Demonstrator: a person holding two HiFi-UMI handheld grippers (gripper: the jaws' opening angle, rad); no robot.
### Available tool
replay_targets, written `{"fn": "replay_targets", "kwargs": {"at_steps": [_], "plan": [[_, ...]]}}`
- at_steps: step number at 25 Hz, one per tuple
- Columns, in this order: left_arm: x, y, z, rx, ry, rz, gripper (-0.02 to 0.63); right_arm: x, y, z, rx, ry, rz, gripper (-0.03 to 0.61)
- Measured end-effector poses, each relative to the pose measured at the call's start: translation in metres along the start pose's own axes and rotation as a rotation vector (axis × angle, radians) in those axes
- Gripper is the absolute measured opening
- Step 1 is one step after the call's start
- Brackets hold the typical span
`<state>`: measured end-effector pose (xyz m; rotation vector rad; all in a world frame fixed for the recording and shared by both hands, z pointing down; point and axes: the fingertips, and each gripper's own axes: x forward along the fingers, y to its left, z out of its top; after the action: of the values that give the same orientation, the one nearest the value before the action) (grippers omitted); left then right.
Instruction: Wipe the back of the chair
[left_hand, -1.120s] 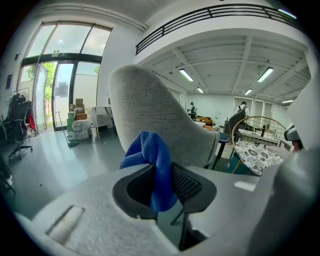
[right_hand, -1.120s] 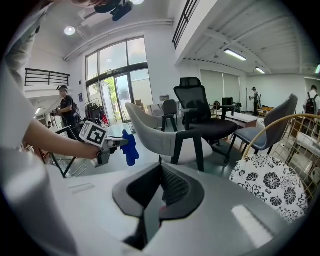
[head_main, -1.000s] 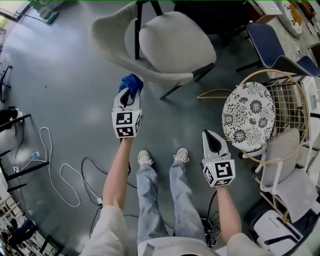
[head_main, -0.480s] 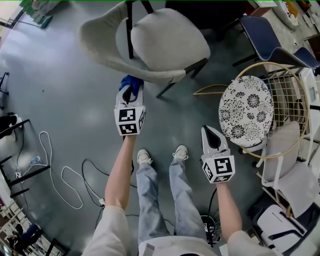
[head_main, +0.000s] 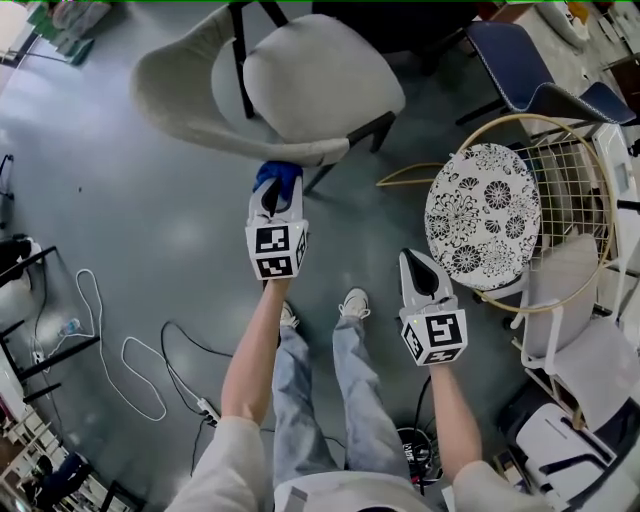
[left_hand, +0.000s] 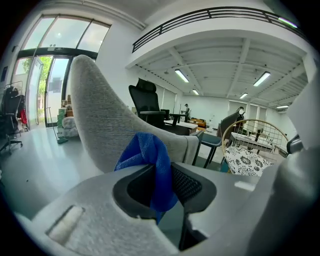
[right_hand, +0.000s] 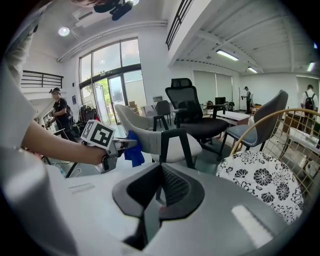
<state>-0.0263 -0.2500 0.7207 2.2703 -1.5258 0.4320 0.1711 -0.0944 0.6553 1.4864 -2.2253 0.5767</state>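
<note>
A grey shell chair (head_main: 320, 75) stands on the floor ahead of me, its curved back (head_main: 190, 105) turned toward me. My left gripper (head_main: 275, 200) is shut on a blue cloth (head_main: 278, 178), which sits right at the lower edge of the chair's back. In the left gripper view the blue cloth (left_hand: 150, 160) bunches up between the jaws, with the chair's back (left_hand: 100, 125) just beyond it. My right gripper (head_main: 422, 275) hangs lower right, away from the chair, shut on nothing. From the right gripper view (right_hand: 159, 192), the left gripper (right_hand: 107, 142) and cloth (right_hand: 134, 150) show beside the chair (right_hand: 145, 130).
A gold wire chair with a floral cushion (head_main: 485, 220) stands close on the right. A dark blue chair (head_main: 540, 80) is behind it. Cables (head_main: 120, 340) loop over the floor at left. The person's feet (head_main: 350, 300) are below the grippers. A black office chair (right_hand: 192, 107) stands farther off.
The left gripper with the cloth has moved right and closer to the lower edge of the chair's back. The right gripper has stayed about where it was.
</note>
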Motion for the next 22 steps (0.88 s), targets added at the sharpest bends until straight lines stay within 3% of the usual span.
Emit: {"fn": "replay_targets", "kwargs": {"at_steps": [4,9,12,18,22], "plan": [[0.01,-0.026,0.0,-0.007,-0.001,-0.019,0.089,-0.004,-0.011,-0.004,0.007,0.004,-0.008,0.002],[0.031,-0.064,0.0,0.047,0.008,-0.063,0.089,-0.01,-0.023,-0.009,0.016,0.009,-0.018,0.002],[0.04,-0.073,0.001,0.029,0.016,-0.054,0.089,-0.015,-0.029,-0.009,0.02,0.011,-0.026,0.002],[0.059,-0.092,0.002,0.068,0.048,-0.032,0.087,-0.021,-0.042,-0.017,0.033,0.021,-0.041,0.002],[0.061,-0.096,-0.003,0.066,0.052,-0.061,0.087,-0.024,-0.045,-0.02,0.034,0.025,-0.046,0.002]]}}
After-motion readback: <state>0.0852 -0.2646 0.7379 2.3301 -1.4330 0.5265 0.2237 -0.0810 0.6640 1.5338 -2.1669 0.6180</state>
